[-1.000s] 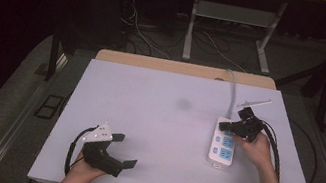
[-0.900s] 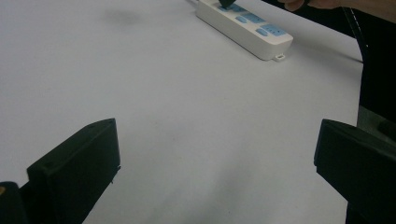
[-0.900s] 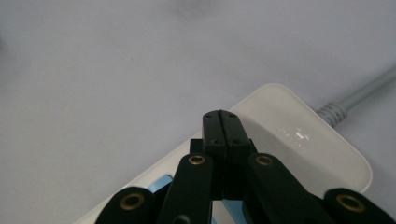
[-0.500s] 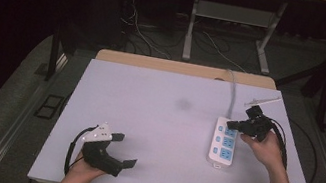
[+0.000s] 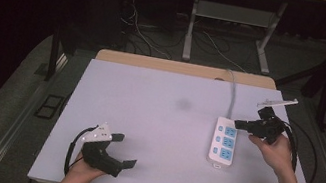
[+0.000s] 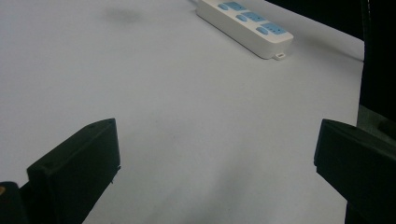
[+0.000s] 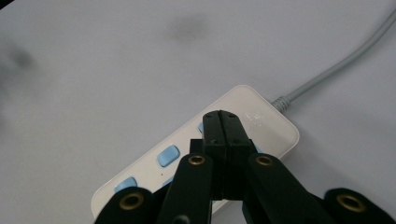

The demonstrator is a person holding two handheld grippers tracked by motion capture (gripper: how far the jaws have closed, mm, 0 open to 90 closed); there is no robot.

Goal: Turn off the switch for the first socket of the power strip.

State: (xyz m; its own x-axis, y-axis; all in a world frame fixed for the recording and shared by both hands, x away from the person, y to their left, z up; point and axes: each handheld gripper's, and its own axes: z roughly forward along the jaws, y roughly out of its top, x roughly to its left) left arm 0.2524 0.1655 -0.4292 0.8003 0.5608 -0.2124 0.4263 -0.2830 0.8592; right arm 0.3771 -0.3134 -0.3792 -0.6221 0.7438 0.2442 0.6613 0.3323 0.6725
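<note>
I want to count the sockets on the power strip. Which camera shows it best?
The high view: the whole power strip lies unblocked, with three blue socket faces in a row. The left gripper view shows it far off at a slant. In the right gripper view the shut right tongs cover part of it.

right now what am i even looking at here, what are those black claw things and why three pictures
A person sits at a pale grey table holding a black hand-held gripper in each hand; no robot arm is involved. The high view looks down from above the person. The other two pictures come from small cameras riding on each gripper, looking along its fingers.

The left gripper rests near the table's front edge with its fingers wide open and nothing between them. The right gripper has its fingers pressed together, empty, poised over the cable end of a white power strip with blue sockets. The strip's grey cable runs off the far edge. Nothing is held.
</note>
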